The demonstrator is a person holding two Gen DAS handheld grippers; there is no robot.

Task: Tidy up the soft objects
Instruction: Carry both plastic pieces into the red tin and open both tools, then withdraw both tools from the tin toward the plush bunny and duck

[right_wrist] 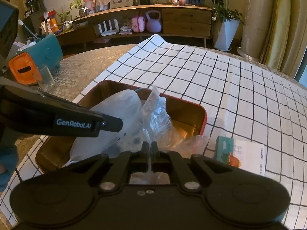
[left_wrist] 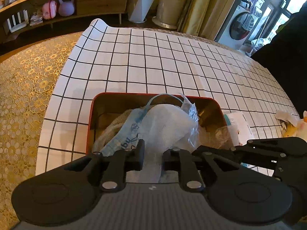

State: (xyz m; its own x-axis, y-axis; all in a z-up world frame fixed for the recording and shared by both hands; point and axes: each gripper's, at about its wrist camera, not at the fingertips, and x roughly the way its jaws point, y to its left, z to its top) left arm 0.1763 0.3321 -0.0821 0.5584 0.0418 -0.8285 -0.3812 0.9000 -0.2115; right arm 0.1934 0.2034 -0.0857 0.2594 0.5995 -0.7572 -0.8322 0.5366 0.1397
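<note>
Jaws of the right gripper (right_wrist: 148,149) pinch a clear plastic bag (right_wrist: 155,115); the left gripper (left_wrist: 153,153), jaws slightly spread, straddles white foam wrap (left_wrist: 167,122) stretching lengthwise away over the red tin (left_wrist: 90,126).

A red-rimmed tray (left_wrist: 92,115) with a golden inside sits on the grid-patterned desk (left_wrist: 172,61). Over it hangs a crumpled white and pale blue plastic bag (left_wrist: 165,122), with a clear plastic wrap (right_wrist: 155,115) bunched beside it, drooping into the tray.

One red tin (right_wrist: 199,113) at twelve o'clock, two tools (right_wrist: 148,147) (left_wrist: 153,153), one plastic bag (right_wrist: 155,113), one booklet (right_wrist: 251,155) at three o'clock.
</note>
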